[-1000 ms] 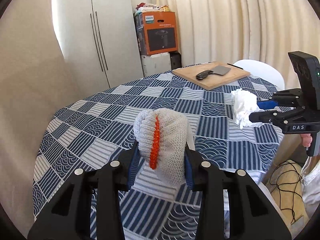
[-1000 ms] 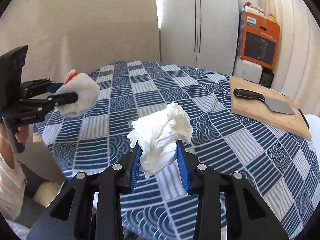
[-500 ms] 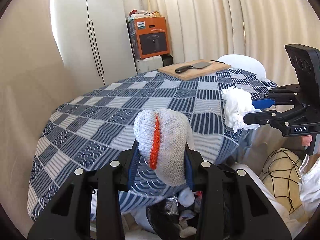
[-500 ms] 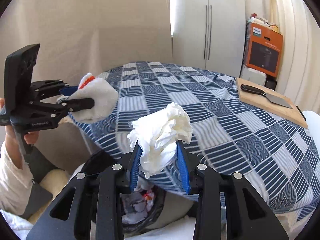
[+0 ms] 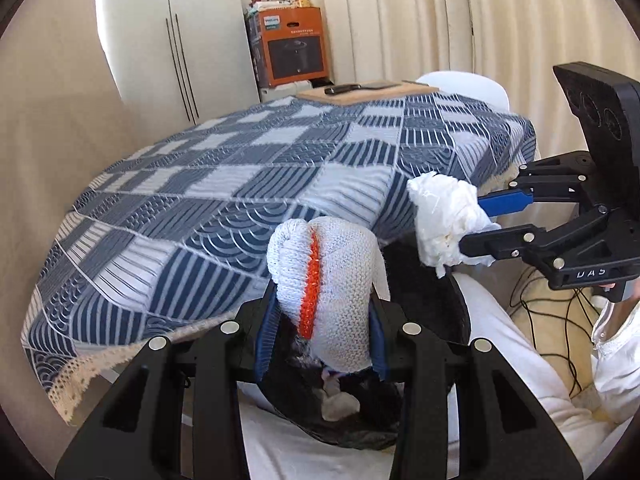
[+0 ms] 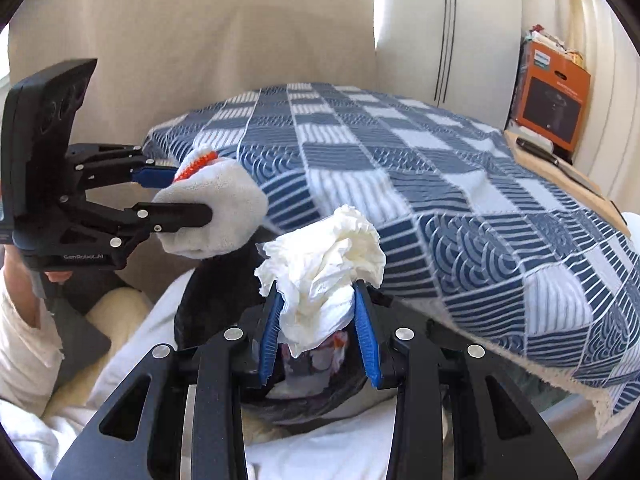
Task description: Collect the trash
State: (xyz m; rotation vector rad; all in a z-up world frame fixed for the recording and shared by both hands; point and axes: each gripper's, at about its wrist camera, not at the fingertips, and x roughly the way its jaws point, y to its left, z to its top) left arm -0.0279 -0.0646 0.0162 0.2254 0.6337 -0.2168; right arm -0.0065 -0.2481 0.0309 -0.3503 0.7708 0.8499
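Note:
My left gripper (image 5: 323, 330) is shut on a rolled grey knit cloth with an orange stripe (image 5: 332, 276). It also shows in the right wrist view as left gripper (image 6: 192, 196) with the knit cloth (image 6: 224, 216) in it. My right gripper (image 6: 320, 332) is shut on a crumpled white tissue (image 6: 324, 268); the left wrist view shows the right gripper (image 5: 472, 224) and the tissue (image 5: 444, 216) at the right. Both hang off the table's edge above a black trash bag (image 5: 424, 300), (image 6: 208, 304) that holds scraps.
The round table with its blue patterned cloth (image 5: 248, 184) fills the middle; its lace hem (image 6: 560, 384) overhangs close to the bag. A cutting board with a cleaver (image 5: 360, 90) lies at the far side. A person's white-clad legs (image 5: 512, 344), cables and an orange box (image 5: 294, 50) are around.
Both grippers have drawn back off the table and sunk below its edge, still holding the cloth and the tissue. The trash bag has come into view beneath them.

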